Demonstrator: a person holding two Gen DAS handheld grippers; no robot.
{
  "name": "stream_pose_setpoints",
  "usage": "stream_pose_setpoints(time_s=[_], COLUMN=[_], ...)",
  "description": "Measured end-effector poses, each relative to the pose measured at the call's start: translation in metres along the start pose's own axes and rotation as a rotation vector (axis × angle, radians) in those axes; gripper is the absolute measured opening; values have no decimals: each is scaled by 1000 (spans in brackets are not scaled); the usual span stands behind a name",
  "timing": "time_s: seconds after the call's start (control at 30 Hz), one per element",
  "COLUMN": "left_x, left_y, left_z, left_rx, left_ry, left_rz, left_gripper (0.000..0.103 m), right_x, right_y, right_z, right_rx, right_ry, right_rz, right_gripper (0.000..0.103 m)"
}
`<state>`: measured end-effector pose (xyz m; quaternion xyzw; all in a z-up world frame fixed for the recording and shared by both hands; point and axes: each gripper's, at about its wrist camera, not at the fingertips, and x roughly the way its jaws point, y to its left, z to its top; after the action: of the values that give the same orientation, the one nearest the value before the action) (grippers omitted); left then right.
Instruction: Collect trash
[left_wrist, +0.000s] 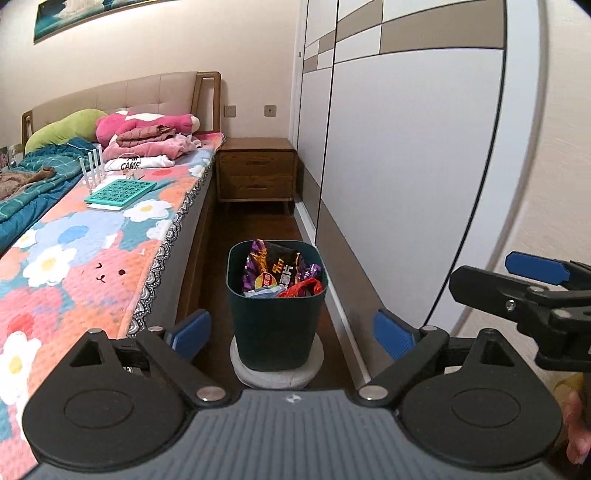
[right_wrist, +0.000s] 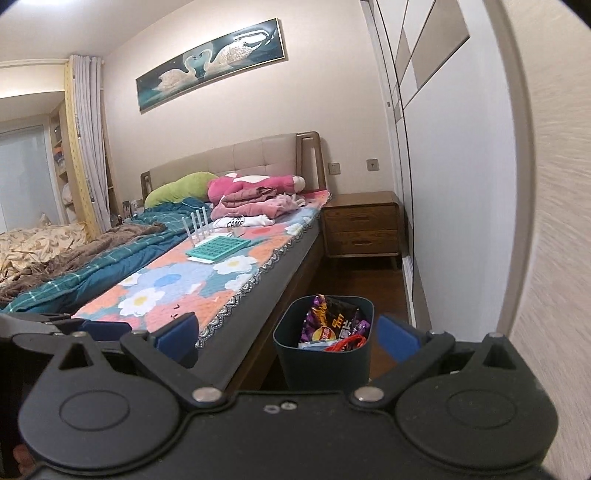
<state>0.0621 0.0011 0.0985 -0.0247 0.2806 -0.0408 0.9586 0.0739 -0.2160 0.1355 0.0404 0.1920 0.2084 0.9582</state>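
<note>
A: The big bed (left_wrist: 92, 236) looks tidy. Where is the trash?

B: In the dark bin (left_wrist: 275, 314) on the floor, between the bed and the wardrobe (left_wrist: 406, 147). A chip bag (left_wrist: 275, 269) pokes out on top.

A: And the tongs?

B: The left tongs (left_wrist: 291, 332) and the right tongs (right_wrist: 288, 336) are wide apart, holding nothing. I think they should look slowly for more trash.

A bed (left_wrist: 92, 258) with a flowered cover holds a teal tray (left_wrist: 120, 192) and folded clothes (left_wrist: 147, 142), beside a wooden nightstand (left_wrist: 256, 170) with 2 drawers and a wardrobe (left_wrist: 406, 147).
</note>
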Motion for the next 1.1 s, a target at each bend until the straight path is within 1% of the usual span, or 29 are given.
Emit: stream_pose_setpoints(time_s=[0.13, 0.27, 0.43, 0.6, 0.9, 1.1], left_x=[-16, -27, -36, -44, -58, -68], left_y=[-1, -1, 1, 4, 8, 12], left_z=[-4, -2, 0, 4, 6, 5], left_rx=[-5, -8, -16, -47, -85, -93], left_ry=[-14, -34, -47, -58, -77, -99], left_rz=[1, 12, 21, 27, 10, 3], left_gripper=[96, 96, 96, 96, 96, 96], right_x=[-8, -14, -23, -30, -40, -43], right_y=[5, 13, 21, 25, 21, 23], right_z=[1, 2, 5, 8, 7, 6], right_rx=[8, -16, -26, -37, -18, -24], right_ry=[-3, -7, -25, -39, -46, -40], right_rz=[4, 5, 14, 12, -10, -25], right_gripper=[103, 103, 103, 103, 103, 103])
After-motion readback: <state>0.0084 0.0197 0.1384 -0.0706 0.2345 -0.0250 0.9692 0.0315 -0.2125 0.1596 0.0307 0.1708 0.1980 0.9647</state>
